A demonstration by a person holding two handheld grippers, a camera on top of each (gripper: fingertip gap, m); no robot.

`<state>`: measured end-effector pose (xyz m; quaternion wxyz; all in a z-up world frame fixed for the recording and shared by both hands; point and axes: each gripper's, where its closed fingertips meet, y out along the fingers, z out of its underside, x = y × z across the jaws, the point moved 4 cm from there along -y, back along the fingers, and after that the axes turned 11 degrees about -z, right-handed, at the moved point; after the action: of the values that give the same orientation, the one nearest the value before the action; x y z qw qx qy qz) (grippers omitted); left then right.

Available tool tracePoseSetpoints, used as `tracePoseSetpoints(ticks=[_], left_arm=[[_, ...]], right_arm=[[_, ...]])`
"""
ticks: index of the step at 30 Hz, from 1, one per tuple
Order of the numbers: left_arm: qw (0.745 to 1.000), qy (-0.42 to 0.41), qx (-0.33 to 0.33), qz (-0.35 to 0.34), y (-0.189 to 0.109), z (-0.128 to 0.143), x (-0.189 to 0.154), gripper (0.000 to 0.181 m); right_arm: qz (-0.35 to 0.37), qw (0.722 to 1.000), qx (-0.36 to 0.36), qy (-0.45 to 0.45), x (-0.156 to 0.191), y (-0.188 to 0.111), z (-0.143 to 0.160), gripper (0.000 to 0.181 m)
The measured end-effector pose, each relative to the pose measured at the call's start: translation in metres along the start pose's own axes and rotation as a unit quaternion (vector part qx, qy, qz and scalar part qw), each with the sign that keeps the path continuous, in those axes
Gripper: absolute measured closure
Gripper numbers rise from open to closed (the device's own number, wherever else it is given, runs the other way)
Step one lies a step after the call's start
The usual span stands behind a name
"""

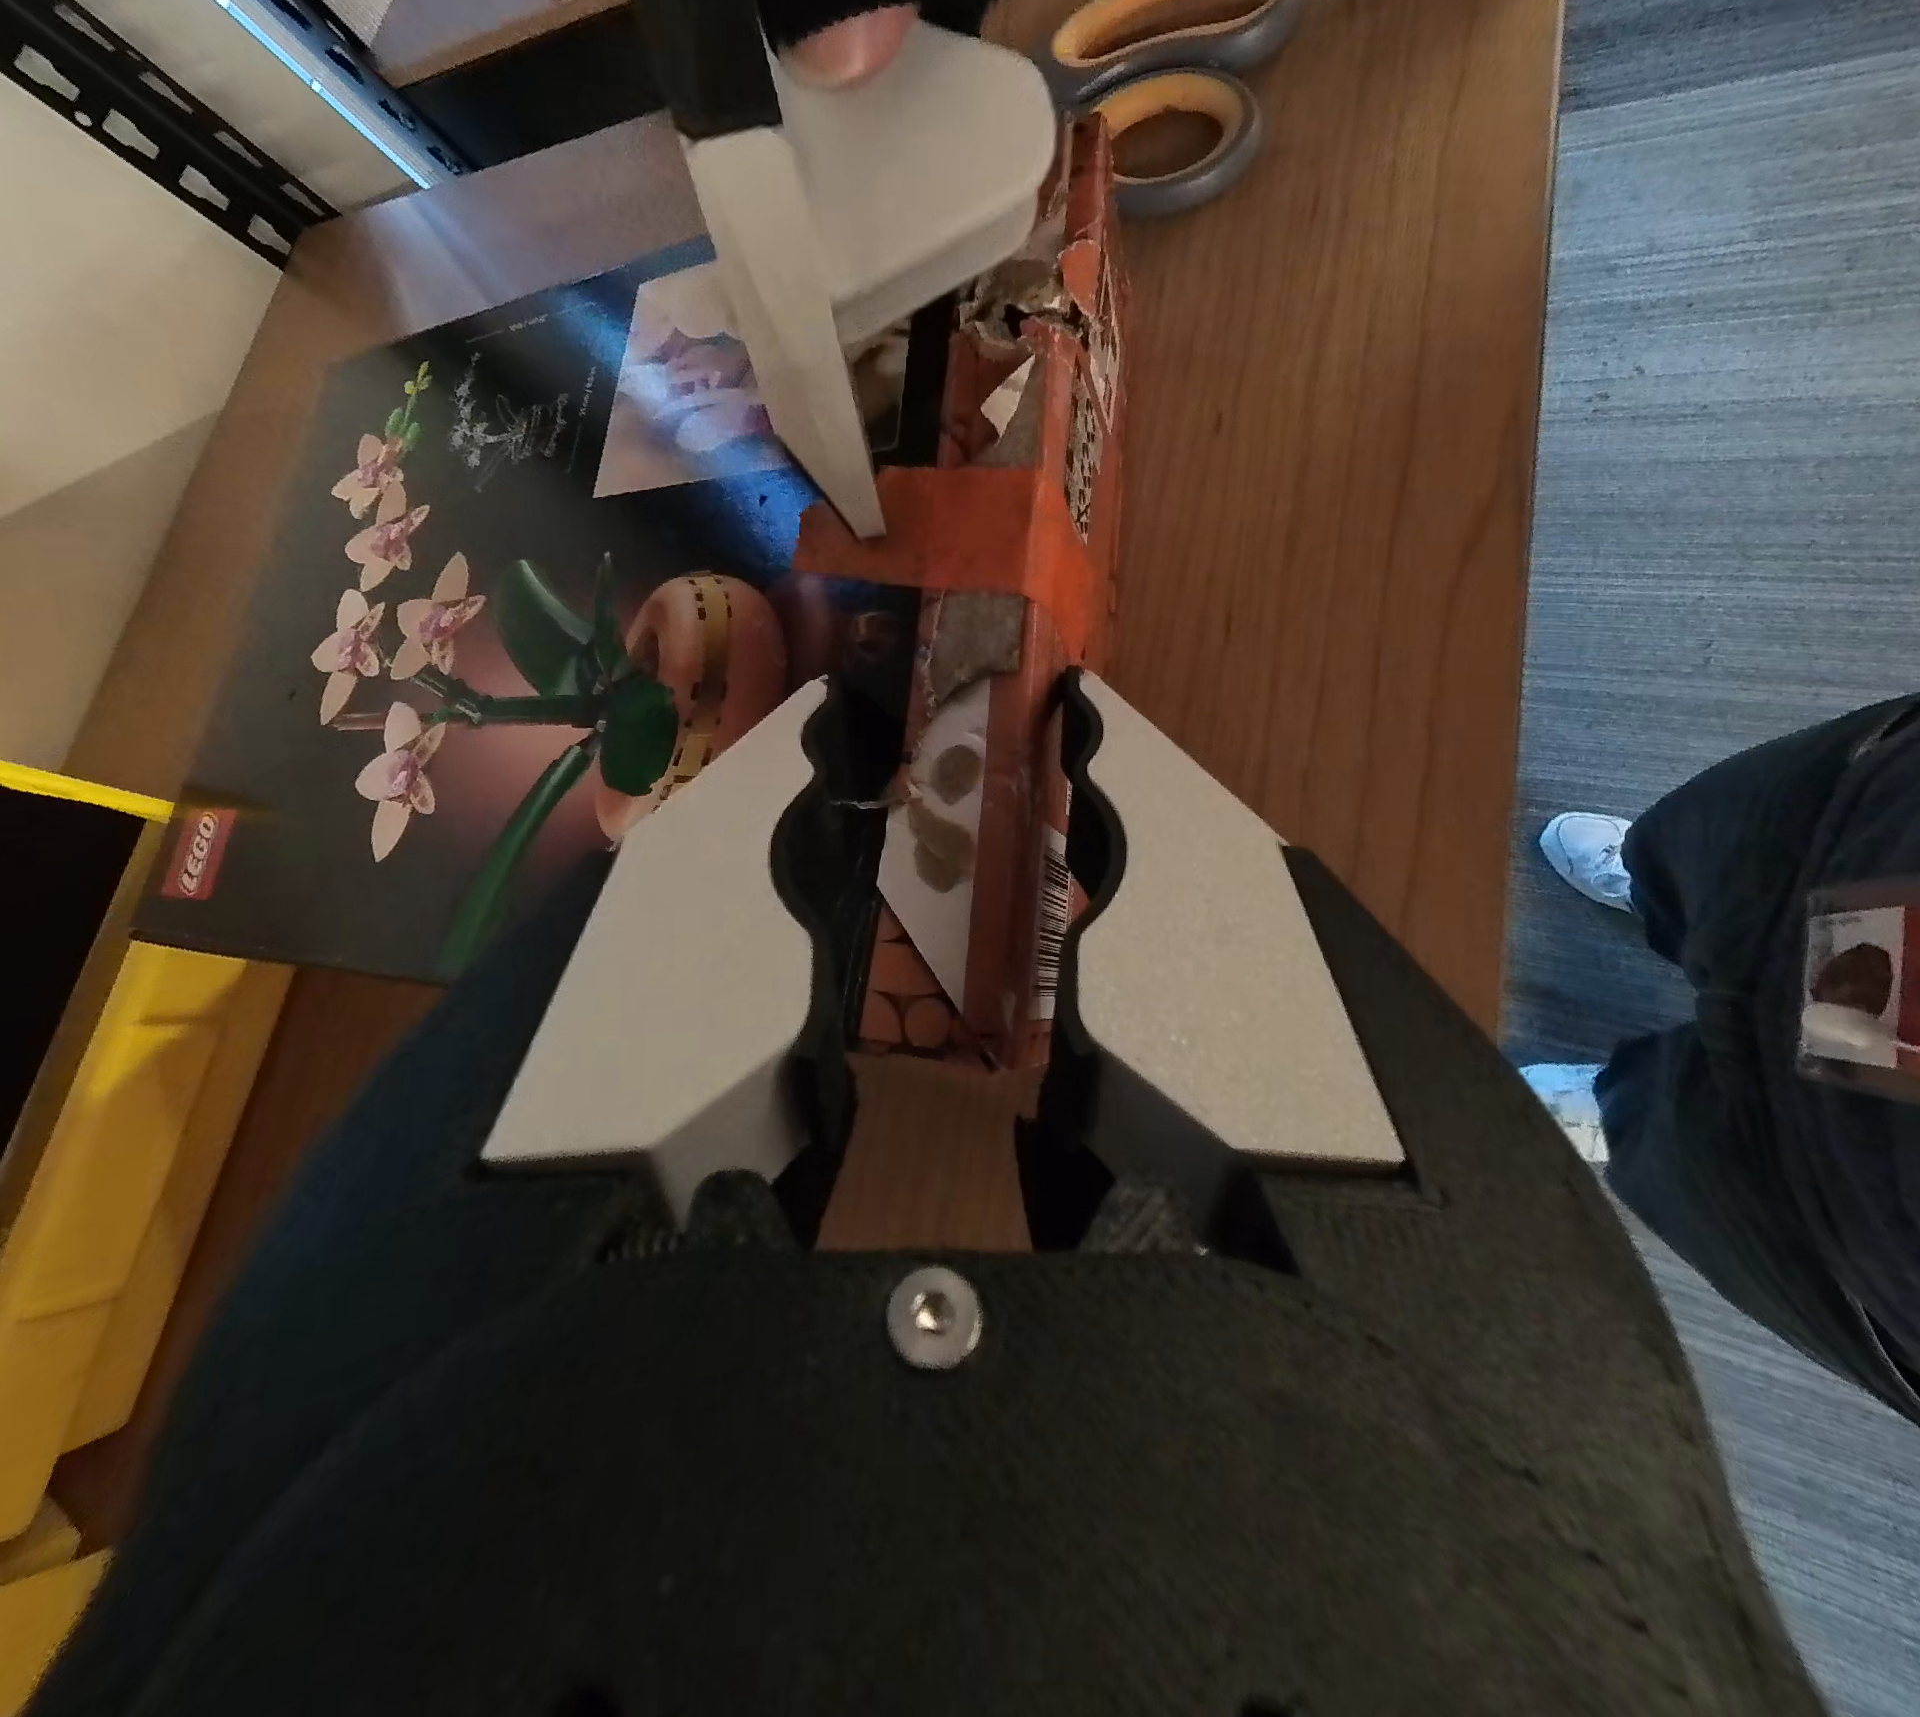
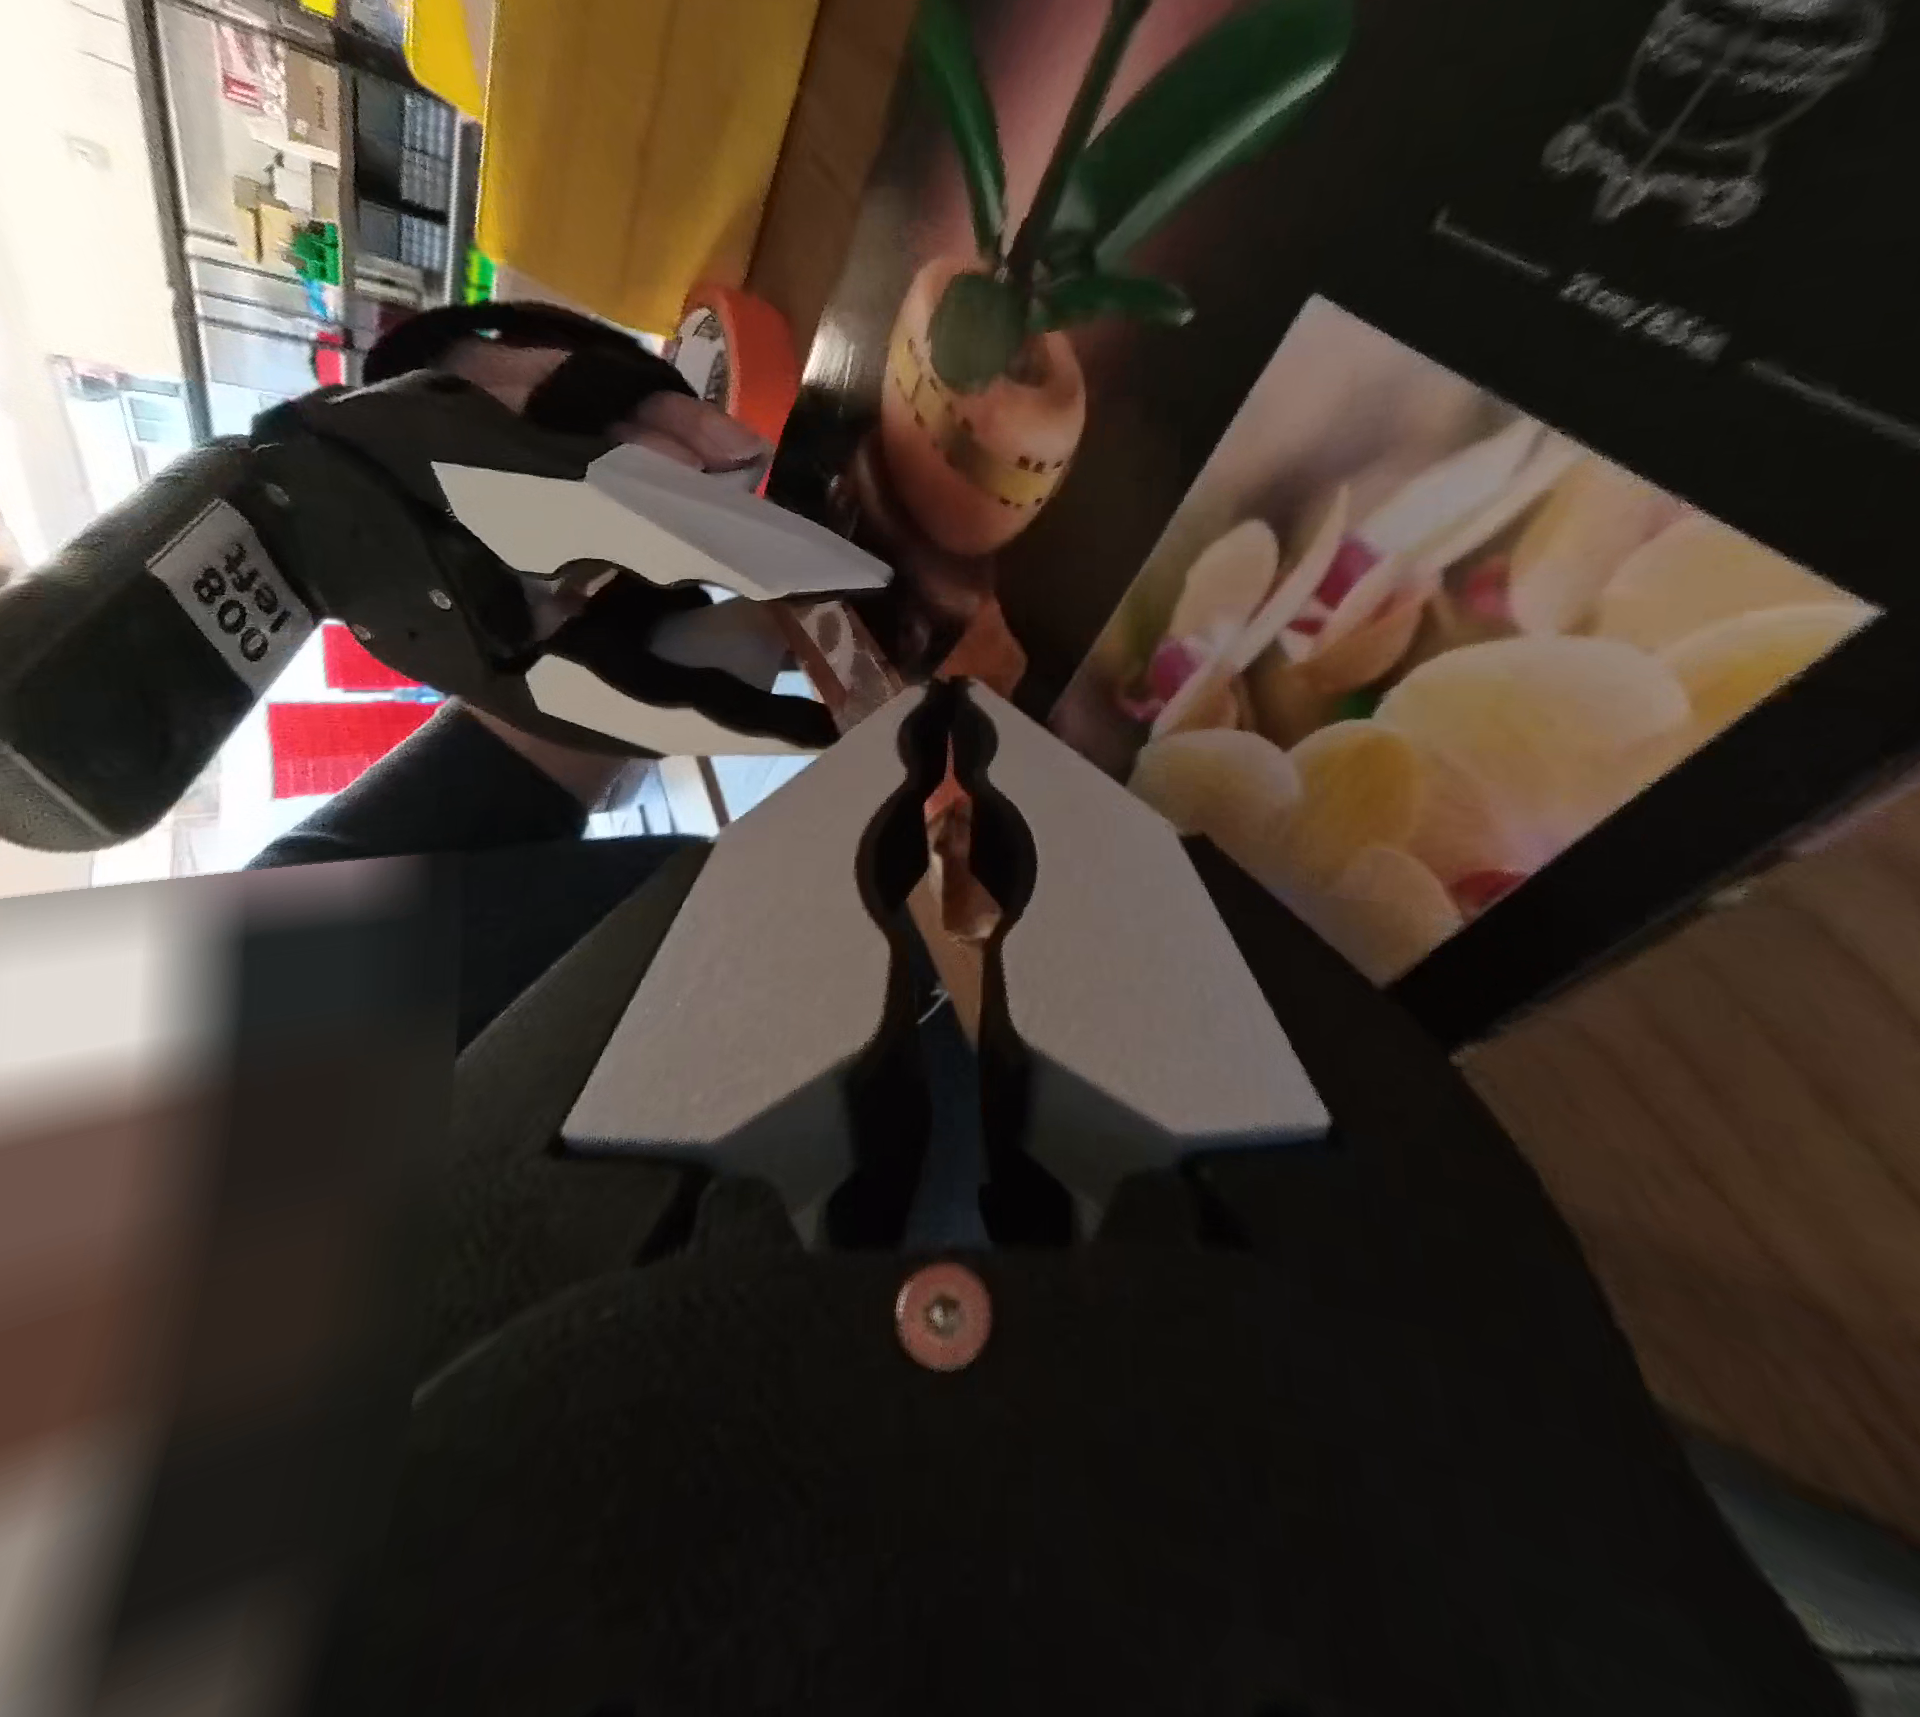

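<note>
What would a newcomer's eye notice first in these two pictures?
First, the narrow orange cardboard box with torn flaps, standing on edge on the wooden table, with the left gripper closed around its near end. Next, the right gripper presses its white tips on the orange tape band across that box. Beside it lies the large dark box with orchid pictures, and beyond it the grey scissors with orange-lined handles.

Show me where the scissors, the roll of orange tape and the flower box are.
scissors (image 1: 1164,75): left wrist view, on the orange-lined handle loops.
roll of orange tape (image 2: 732,348): right wrist view, on its orange outer band.
flower box (image 1: 416,628): left wrist view, on the printed lid.
</note>
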<state>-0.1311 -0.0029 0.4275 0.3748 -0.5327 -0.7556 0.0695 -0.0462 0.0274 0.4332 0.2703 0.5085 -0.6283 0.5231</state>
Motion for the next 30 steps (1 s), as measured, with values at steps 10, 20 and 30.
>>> tracePoseSetpoints(ticks=[10,20,30], left_arm=[[1.0,0.003,0.0,0.0,0.0,0.0,0.0,0.141],[1.0,0.0,-0.002,0.0,0.0,0.0,0.0,0.141],[1.0,0.005,-0.004,-0.002,0.0,0.0,0.0,0.141]], right_arm=[[0.003,1.0,0.014,-0.018,0.004,-0.004,0.008,0.181],[-0.021,1.0,-0.018,-0.005,-0.001,-0.002,-0.004,0.181],[0.017,0.999,-0.037,-0.026,-0.003,-0.003,-0.011,0.181]])
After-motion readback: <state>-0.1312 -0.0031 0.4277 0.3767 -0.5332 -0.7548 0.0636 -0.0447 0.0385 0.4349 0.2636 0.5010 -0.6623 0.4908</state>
